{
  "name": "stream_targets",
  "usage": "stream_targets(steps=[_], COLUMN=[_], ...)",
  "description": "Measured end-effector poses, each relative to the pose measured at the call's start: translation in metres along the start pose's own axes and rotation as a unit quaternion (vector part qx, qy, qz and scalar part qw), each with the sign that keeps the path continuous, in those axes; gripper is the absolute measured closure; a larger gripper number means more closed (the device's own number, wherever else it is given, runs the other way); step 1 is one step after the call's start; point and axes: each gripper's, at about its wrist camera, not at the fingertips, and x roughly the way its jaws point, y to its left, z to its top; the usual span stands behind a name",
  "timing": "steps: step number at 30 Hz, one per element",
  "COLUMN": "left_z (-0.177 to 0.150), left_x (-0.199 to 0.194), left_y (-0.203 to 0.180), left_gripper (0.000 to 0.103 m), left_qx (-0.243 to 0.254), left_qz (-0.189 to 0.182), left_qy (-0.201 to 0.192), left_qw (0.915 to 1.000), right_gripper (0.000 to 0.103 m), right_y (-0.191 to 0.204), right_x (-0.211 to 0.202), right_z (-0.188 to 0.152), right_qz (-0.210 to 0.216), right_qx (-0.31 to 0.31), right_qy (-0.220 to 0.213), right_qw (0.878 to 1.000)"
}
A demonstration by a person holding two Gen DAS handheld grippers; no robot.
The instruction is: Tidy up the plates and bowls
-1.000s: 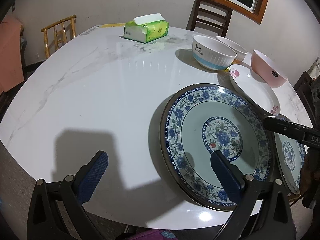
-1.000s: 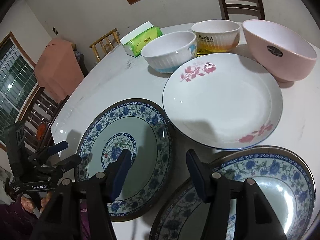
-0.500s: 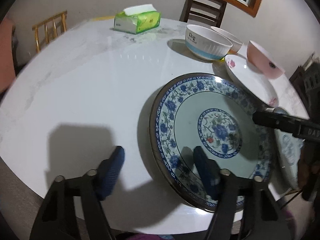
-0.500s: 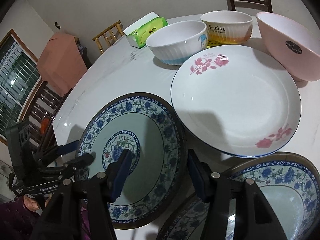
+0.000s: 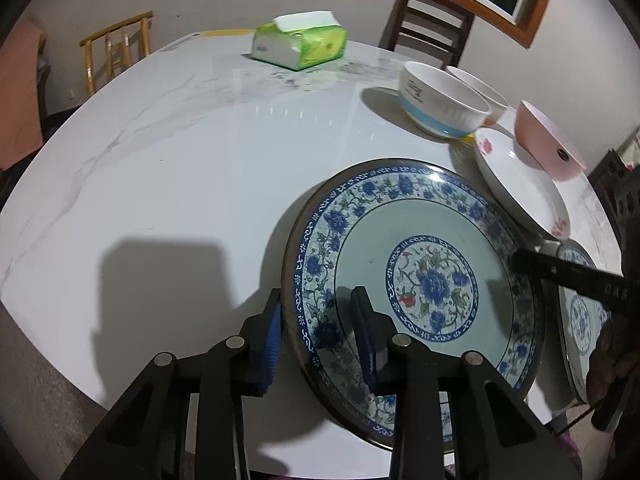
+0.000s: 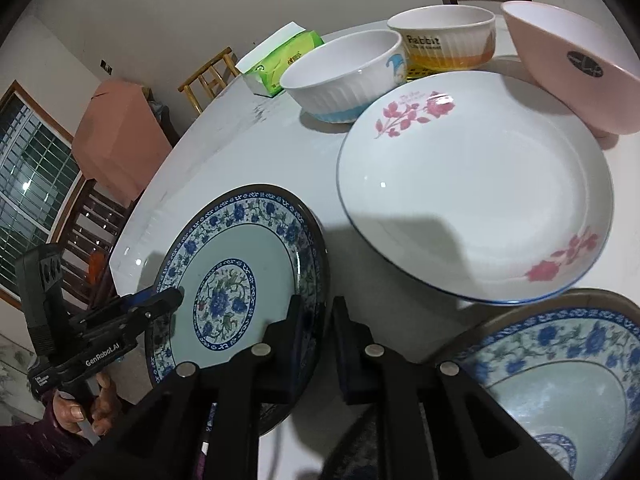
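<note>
A large blue-flowered plate (image 5: 420,248) (image 6: 240,256) lies near the front edge of the white marble table (image 5: 180,160). My left gripper (image 5: 316,296) (image 6: 168,296) straddles its left rim. The jaws are closing, with one pad outside the rim and one on the inner slope, both touching. On the opposite rim my right gripper (image 6: 318,302) (image 5: 520,258) is shut. A second blue-flowered plate (image 6: 560,360) (image 5: 580,312) lies to the right. Behind it is a white plate with pink flowers (image 6: 480,200).
At the back right stand a white bowl with a blue band (image 6: 344,76), a white and orange "Rabbit" bowl (image 6: 444,40) and a pink bowl (image 6: 568,68). A green tissue pack (image 5: 300,42) lies at the far side. Wooden chairs (image 5: 428,36) surround the table.
Both pairs of jaws have closed in from wide apart onto opposite rims of the large blue-flowered plate. Neither hand has shifted much, and the plate stays in place.
</note>
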Motion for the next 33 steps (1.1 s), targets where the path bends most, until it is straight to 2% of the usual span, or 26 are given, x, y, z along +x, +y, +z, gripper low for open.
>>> stream_targets(steps=[11, 18, 24, 29, 31, 32, 33], left_z=[0.018, 0.031, 0.037, 0.038, 0.038, 0.037, 0.037], left_x=[-0.007, 0.002, 0.011, 0.013, 0.009, 0.007, 0.003], left_y=[0.031, 0.049, 0.057, 0.057, 0.056, 0.056, 0.057], left_gripper=[0.074, 0.074, 0.074, 0.075, 0.069, 0.057, 0.041], left_qx=[-0.039, -0.06, -0.066, -0.064, -0.064, -0.065, -0.065], left_qz=[0.029, 0.039, 0.05, 0.06, 0.07, 0.074, 0.082], left_qy=[-0.01, -0.008, -0.004, -0.012, -0.017, -0.021, -0.031], left_qw=[0.9988, 0.9974, 0.9965, 0.9961, 0.9954, 0.995, 0.994], right_gripper=[0.09, 0.09, 0.09, 0.089, 0.087, 0.086, 0.086], right_y=[0.026, 0.036, 0.036, 0.037, 0.037, 0.037, 0.036], right_x=[0.018, 0.038, 0.049, 0.045, 0.035, 0.027, 0.018], right_z=[0.021, 0.04, 0.044, 0.041, 0.036, 0.033, 0.031], right_qz=[0.006, 0.0, 0.003, -0.003, 0.0, 0.002, 0.008], right_qx=[0.0, 0.003, 0.011, 0.005, 0.007, 0.009, 0.012], right_qy=[0.0, 0.004, 0.01, -0.008, -0.024, -0.036, -0.048], right_qw=[1.0, 1.0, 1.0, 1.0, 1.0, 0.999, 0.999])
